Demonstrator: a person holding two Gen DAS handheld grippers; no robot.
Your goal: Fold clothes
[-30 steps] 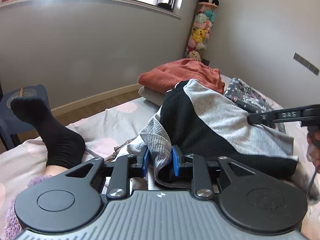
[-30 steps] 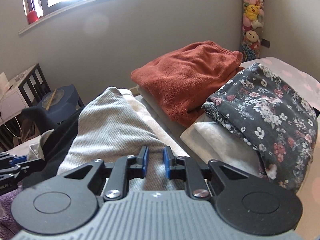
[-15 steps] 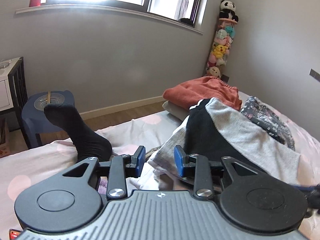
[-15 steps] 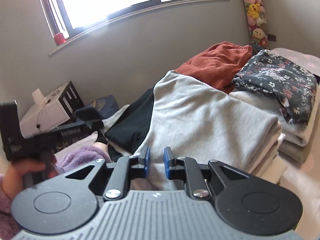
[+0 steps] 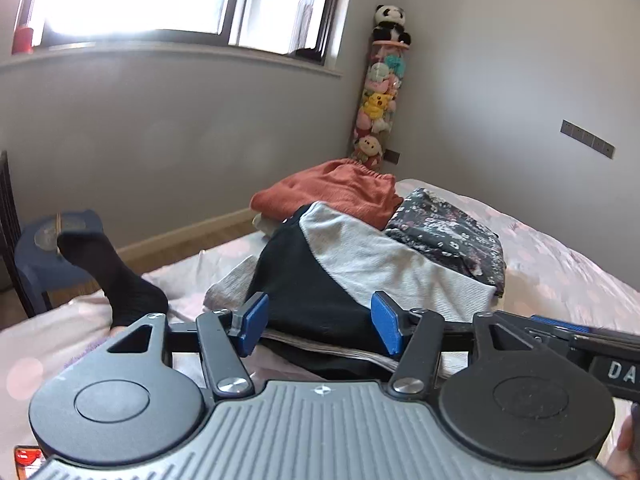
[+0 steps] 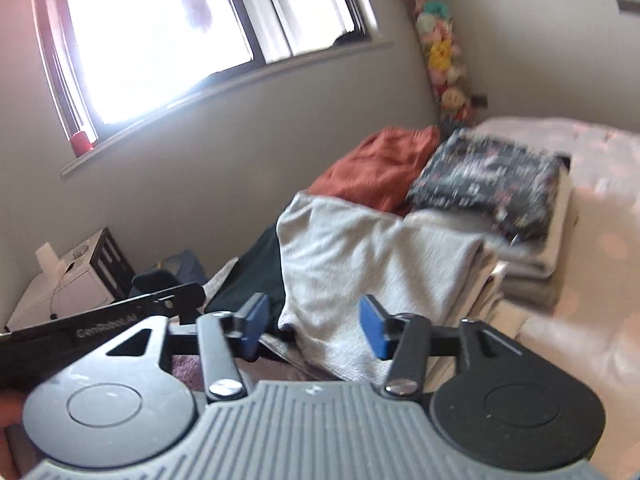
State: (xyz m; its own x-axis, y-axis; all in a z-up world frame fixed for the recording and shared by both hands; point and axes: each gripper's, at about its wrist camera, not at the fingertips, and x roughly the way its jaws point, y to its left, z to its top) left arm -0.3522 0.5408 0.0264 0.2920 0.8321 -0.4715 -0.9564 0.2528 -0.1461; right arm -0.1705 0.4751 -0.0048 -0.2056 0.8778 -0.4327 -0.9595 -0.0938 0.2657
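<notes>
Both grippers, left (image 5: 320, 326) and right (image 6: 315, 328), now spread wide, releasing the sweater (image 5: 360, 264); its loose fold may slump.

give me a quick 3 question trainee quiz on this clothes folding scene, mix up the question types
1. True or false: the left hand-held gripper is shut on the grey and black garment.
2. Which folded item lies beside the rust-orange garment at the far end of the bed? A) floral dark garment B) striped towel C) blue jeans
3. Fill in: the toy on top of the plush toy column in the corner is a ____.

Key: 1 false, both hand-held grippers are open, the right one too. 2 A. 3 panda.
</notes>
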